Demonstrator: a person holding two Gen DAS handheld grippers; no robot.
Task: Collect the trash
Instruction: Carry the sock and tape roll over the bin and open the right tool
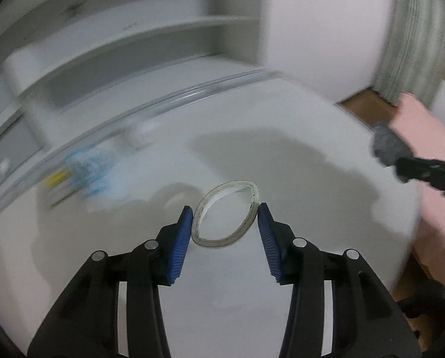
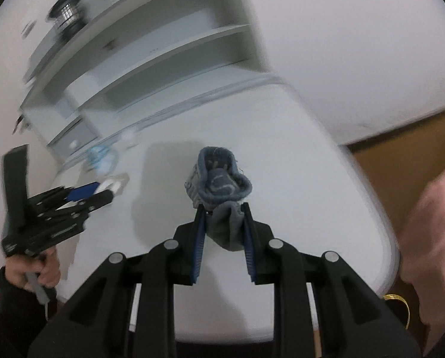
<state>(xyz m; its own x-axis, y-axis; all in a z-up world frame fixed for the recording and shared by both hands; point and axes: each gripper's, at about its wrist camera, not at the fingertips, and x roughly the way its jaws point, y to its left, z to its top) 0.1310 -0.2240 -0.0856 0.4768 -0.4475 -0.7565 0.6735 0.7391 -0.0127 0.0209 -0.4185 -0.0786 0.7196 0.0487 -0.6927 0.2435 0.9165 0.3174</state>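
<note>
Two grippers carry trash over the white table (image 1: 312,149). The left gripper (image 1: 225,223) squeezes a tape ring (image 1: 210,240) at 12 o'clock. The right gripper (image 2: 222,226), at 3 o'clock, pinches a gray sock (image 2: 219,185) tight so it won't drop.

A blue-grey sock (image 2: 219,185), a translucent tape ring (image 1: 226,214), blue ribbed pads (image 1: 179,247), white table (image 1: 282,149).

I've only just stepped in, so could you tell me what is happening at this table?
A person is clearing a white table with a handheld gripper in each hand. The left gripper has a flattened tape ring between its blue pads, squeezed into an oval. The right gripper is clamped on a bunched grey-blue sock, held above the tabletop. A blurred plastic bottle lies near the table's far edge.
</note>
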